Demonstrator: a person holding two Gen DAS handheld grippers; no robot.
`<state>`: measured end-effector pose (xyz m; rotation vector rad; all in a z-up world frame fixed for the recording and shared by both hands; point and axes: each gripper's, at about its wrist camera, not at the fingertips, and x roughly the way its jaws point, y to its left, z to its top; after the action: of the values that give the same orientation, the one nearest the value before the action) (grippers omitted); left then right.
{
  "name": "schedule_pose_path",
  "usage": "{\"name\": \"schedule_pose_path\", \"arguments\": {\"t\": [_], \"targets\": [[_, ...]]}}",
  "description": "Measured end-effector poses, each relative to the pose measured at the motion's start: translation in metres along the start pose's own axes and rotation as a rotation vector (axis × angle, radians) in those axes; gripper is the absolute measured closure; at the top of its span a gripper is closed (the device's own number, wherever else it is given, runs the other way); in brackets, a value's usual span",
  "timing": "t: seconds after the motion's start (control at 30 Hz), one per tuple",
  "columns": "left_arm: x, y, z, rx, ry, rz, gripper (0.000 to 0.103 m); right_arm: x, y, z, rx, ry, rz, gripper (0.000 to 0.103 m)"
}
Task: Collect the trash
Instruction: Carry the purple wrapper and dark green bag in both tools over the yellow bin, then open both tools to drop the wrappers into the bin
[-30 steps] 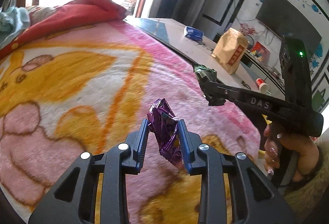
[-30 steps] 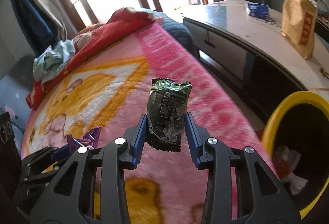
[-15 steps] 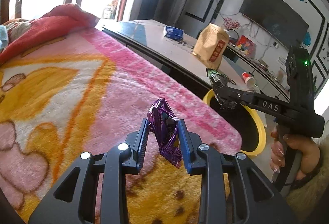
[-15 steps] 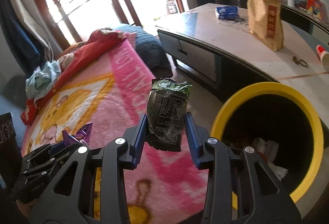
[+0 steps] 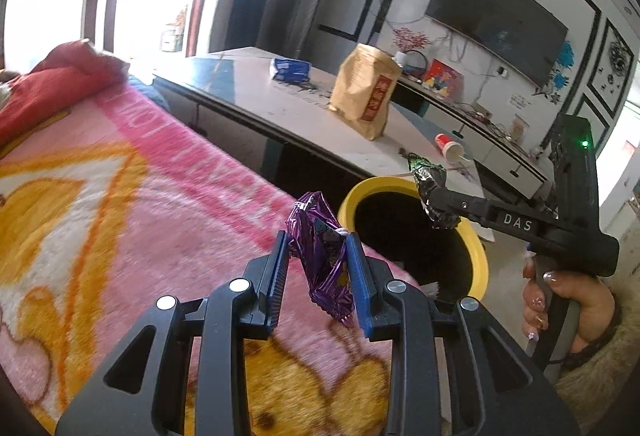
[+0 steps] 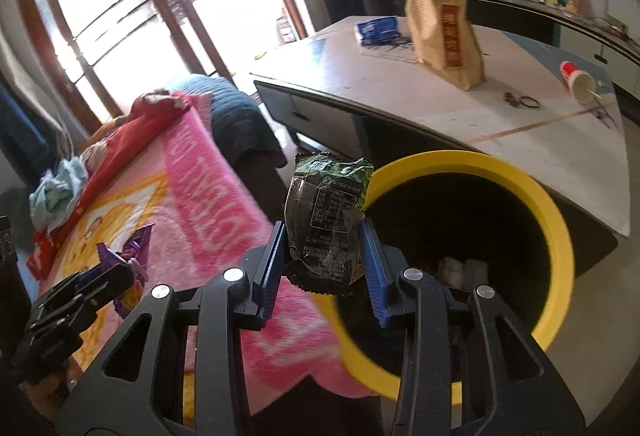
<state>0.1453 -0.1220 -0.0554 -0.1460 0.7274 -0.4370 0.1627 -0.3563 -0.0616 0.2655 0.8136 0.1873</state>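
My left gripper (image 5: 318,276) is shut on a crumpled purple wrapper (image 5: 322,260) and holds it over the edge of the pink blanket (image 5: 120,204), just short of the yellow-rimmed bin (image 5: 478,256). My right gripper (image 6: 324,264) is shut on a green snack packet (image 6: 326,220) and holds it above the near left rim of the bin (image 6: 556,236). The right gripper and its packet (image 5: 432,192) hang over the bin's opening in the left wrist view. White scraps (image 6: 460,270) lie inside the bin. The left gripper and purple wrapper (image 6: 130,256) show at lower left in the right wrist view.
A low table (image 5: 256,96) stands behind the bin with a brown paper bag (image 5: 366,92), a blue pack (image 5: 290,68) and a tipped red-and-white cup (image 5: 450,150). A red quilt (image 5: 52,84) and light cloth (image 6: 60,192) lie at the blanket's far end. A TV (image 5: 492,12) hangs on the wall.
Both grippers have swung right from over the blanket toward the bin, each still holding its wrapper. The right gripper now hangs over the bin's opening.
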Motion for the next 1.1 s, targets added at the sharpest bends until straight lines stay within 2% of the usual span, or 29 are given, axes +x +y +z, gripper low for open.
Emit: {"name": "schedule_pose_path", "arguments": {"t": [0.7,1.1], "targets": [[0.039,-0.061,0.016,0.117,0.021,-0.097,0.075,-0.028,-0.078,-0.005,0.152,-0.043,-0.116,0.072],[0.078,-0.099,0.015,0.197,0.071,-0.141,0.074,-0.036,-0.107,-0.001,0.234,-0.061,-0.134,0.068]]}}
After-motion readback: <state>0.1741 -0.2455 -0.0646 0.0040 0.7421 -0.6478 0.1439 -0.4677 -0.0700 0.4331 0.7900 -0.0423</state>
